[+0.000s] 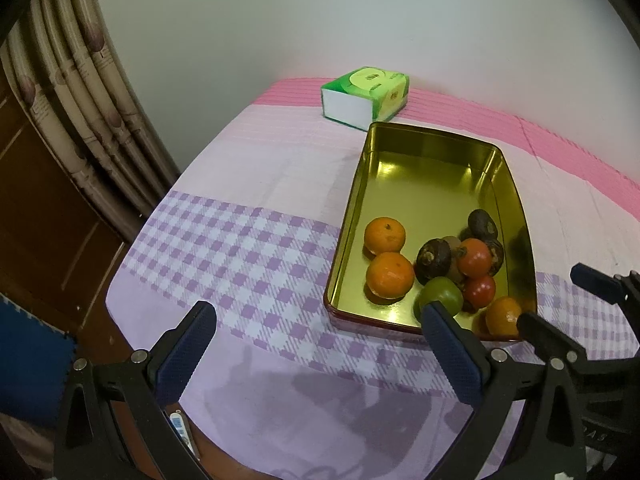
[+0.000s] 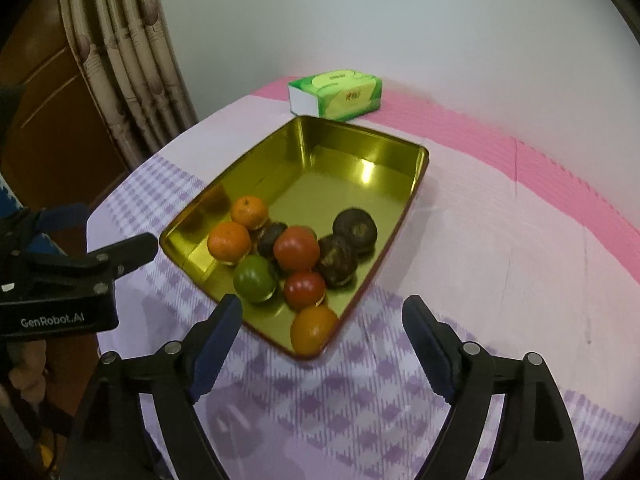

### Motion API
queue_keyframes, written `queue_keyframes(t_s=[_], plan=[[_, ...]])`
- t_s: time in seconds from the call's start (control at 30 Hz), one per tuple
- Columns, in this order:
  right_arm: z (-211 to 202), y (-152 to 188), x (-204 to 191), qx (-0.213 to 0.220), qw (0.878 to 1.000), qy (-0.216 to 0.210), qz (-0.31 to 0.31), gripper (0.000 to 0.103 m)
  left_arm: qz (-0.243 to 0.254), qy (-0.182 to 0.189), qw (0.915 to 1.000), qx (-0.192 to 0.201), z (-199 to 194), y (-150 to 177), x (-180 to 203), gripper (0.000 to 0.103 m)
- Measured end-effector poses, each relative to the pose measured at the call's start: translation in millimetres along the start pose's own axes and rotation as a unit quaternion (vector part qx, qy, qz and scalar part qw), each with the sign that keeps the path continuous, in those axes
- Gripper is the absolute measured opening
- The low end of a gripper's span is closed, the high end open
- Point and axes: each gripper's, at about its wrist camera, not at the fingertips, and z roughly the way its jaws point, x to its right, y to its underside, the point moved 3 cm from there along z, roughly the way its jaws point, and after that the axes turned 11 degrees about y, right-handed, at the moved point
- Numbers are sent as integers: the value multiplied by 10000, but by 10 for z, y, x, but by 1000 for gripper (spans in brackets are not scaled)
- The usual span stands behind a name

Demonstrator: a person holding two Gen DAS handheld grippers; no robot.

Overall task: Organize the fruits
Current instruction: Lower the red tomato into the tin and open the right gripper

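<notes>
The fruits point(image 2: 296, 254) lie in the near end of a gold tin point(image 2: 360, 148) at the frame centre, on the table point(image 2: 500, 260). Both the left gripper point(image 1: 320, 332) and right gripper point(image 2: 322, 322) have jaws wide open, holding nothing. "GenRobot.AI" reads at lower left. A green tissue pack point(image 2: 336, 94) sits behind.

A plain white wall point(image 1: 320, 20) backs the table. Patterned curtains point(image 1: 80, 92) hang left, beside brown wooden panelling point(image 1: 44, 208).

tin point(image 2: 240, 184) gold | tablecloth point(image 1: 248, 248) lilac-white check, pink stripe | tissue pack point(image 1: 366, 94) green-white
</notes>
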Motion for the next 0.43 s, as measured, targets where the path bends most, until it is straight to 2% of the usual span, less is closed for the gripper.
queue_keyframes(t_s=[0.33,0.43], plan=[[-7,73,-15,-75,10000,13,-18,83,148,107,9998,14,-9,34,114,102],[7,87,-15,-104,9999,-6,-19,87,187,138,9997,10,-10,33,135,102]])
